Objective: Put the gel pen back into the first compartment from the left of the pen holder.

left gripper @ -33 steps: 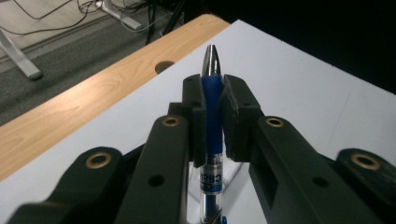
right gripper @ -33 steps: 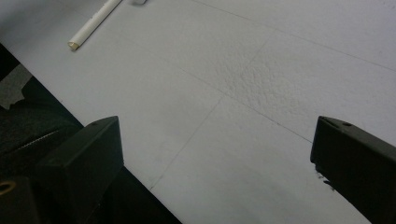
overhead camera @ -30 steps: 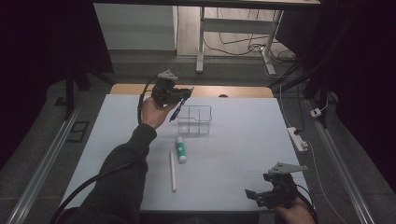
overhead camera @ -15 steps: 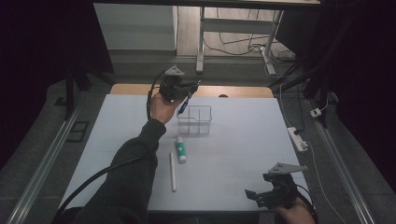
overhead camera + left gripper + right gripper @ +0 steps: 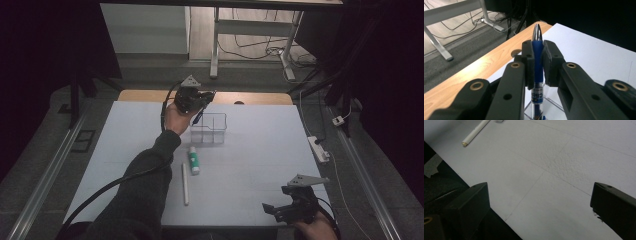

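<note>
Left gripper (image 5: 200, 102) clamped on blue pen (image 5: 537, 53), held steeply over the clear box (image 5: 208, 128) near desk's far edge, lower end dipping toward box's left compartment. Right gripper (image 5: 280, 210) jaws apart, idle at near right corner.

You've got a white tabletop (image 5: 250, 150) with a wooden strip (image 5: 140, 95) along its far edge. On it stand a clear plastic organizer (image 5: 209, 129), and nearer you lie a white tube with a green label (image 5: 193, 160) and a white pen (image 5: 185, 183)
</note>
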`<state>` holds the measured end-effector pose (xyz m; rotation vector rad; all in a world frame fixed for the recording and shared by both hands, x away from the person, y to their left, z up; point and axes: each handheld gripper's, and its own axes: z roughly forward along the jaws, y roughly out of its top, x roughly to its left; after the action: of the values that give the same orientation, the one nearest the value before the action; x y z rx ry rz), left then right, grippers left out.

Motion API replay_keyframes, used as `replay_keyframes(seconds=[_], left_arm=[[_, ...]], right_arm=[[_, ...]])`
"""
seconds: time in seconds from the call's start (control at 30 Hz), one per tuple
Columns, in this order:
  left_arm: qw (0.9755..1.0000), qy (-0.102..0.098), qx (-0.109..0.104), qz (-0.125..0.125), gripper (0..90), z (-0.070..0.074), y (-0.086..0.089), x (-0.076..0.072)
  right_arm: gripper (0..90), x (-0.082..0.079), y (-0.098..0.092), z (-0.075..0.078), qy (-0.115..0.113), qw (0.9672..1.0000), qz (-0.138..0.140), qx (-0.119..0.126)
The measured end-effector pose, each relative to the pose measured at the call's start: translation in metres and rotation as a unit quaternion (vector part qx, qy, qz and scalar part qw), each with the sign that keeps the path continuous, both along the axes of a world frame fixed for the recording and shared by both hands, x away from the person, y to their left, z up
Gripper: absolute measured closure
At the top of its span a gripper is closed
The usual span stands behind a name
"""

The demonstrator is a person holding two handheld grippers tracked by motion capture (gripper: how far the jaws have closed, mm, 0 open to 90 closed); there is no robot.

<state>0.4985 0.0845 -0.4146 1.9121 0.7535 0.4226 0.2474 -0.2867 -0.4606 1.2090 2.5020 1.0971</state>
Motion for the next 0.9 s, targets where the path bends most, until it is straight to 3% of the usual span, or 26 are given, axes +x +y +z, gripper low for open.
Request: replay_keyframes(seconds=[0.33, 0.6, 0.7, 0.9], left_arm=[[0.9999, 0.011, 0.012, 0.003, 80.1, -0.01, 0.005, -0.003], [0.9985, 0.019, 0.05, 0.011, 79.6, -0.023, 0.005, -0.007], [0.9984, 0.026, 0.047, 0.018, 78.3, -0.024, 0.008, -0.008], [0.9985, 0.008, 0.052, 0.013, 58.5, -0.016, 0.014, -0.011]], right_arm=[[2.1, 0.0, 0.0, 0.0, 0.002, 1.0, 0.001, 0.0], [2.1, 0.0, 0.0, 0.0, 0.001, 1.0, 0.001, -0.001], [2.1, 0.0, 0.0, 0.0, 0.003, 1.0, 0.002, -0.001], [2.1, 0.001, 0.0, 0.0, 0.004, 1.0, 0.001, 0.001]])
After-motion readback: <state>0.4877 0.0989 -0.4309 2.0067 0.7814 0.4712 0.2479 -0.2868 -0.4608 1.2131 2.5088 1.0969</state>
